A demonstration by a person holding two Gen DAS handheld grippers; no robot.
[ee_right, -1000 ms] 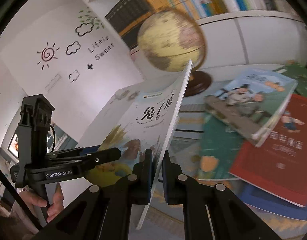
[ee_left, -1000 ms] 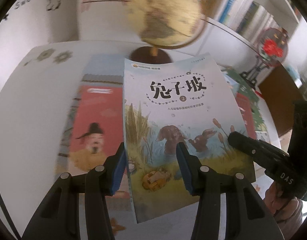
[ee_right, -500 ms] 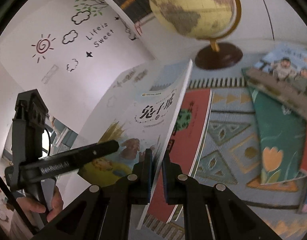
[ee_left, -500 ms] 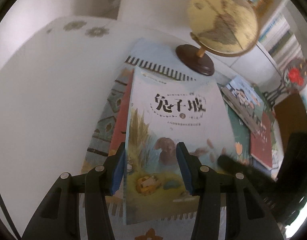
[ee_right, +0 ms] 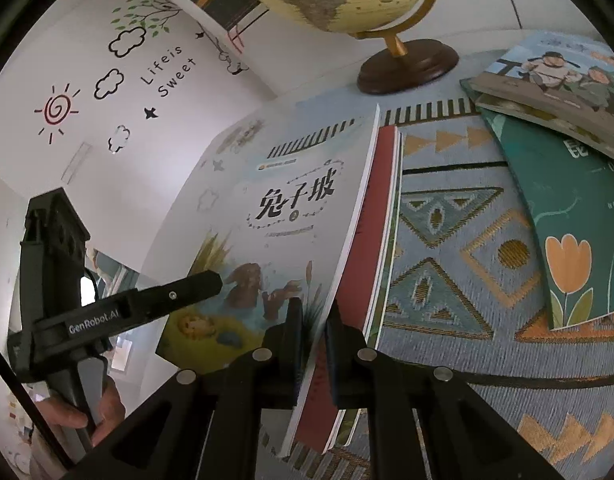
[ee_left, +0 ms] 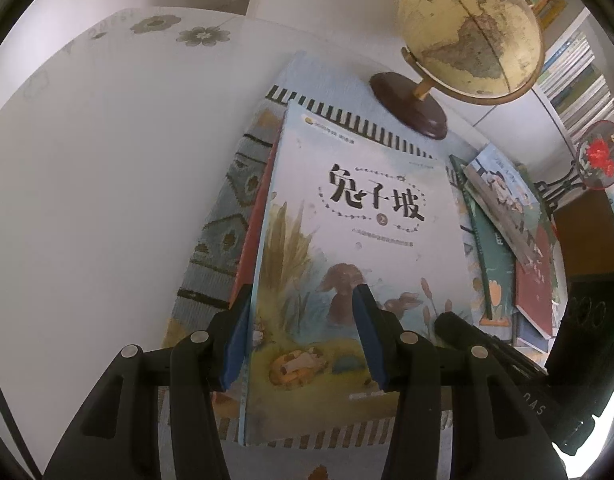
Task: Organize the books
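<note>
A pale book with rabbits on its cover [ee_left: 359, 240] rests tilted on a red book [ee_left: 253, 240], which lies on the patterned runner. My right gripper [ee_right: 313, 320] is shut on the rabbit book's [ee_right: 275, 216] right edge, holding that side a little above the red book [ee_right: 371, 240]. My left gripper [ee_left: 305, 338] hovers over the cover's lower left with its blue pads apart and nothing pressed between them. The left pad lines up with the spine. From the right wrist view the left gripper [ee_right: 203, 286] reaches in over the cover, held by a hand.
A globe [ee_left: 471, 32] on a brown base stands behind the books. To the right, several books [ee_right: 555, 92] lie in a loose pile, a green tulip one [ee_right: 567, 220] underneath. The woven runner [ee_right: 447, 240] spreads between. White wall at left, bookshelves behind.
Both grippers have come down with the rabbit book, from in front of the globe to the red book, which it now mostly covers. The right grip has held.
</note>
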